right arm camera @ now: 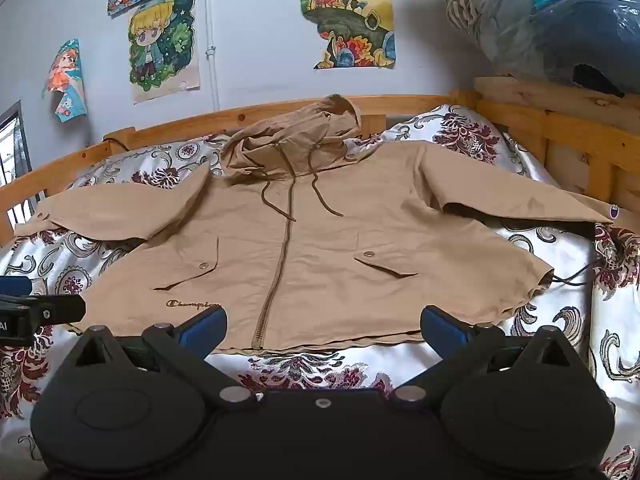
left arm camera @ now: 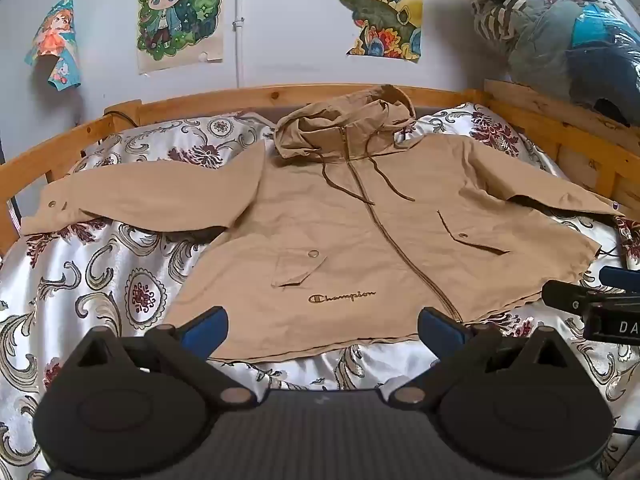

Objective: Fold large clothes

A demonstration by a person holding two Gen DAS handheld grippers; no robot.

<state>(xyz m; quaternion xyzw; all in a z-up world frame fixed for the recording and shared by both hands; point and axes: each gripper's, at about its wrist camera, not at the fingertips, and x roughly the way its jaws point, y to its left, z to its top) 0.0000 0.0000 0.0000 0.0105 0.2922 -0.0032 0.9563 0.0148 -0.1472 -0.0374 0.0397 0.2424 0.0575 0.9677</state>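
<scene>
The tan jacket [left arm camera: 340, 240] lies flat on the bed [left arm camera: 100, 280] (no fold yet). Left gripper [left arm camera: 322, 326] and right gripper [right arm camera: 322, 326] fingers are wide, holding nothing.

Floral bedsheet [left arm camera: 100, 280], wooden bedframe [left arm camera: 256, 98], posters [left arm camera: 180, 12]

Tan jacket [left arm camera: 360, 240] with brown zipper [left arm camera: 384, 224] and brown embroidered lettering [left arm camera: 342, 298]. White bedspread [left arm camera: 100, 280] patterned with maroon flowers and grey scrolls. Blue pads on black tongs [left arm camera: 322, 326]. Honey-coloured wooden bed frame [left arm camera: 200, 100].
</scene>
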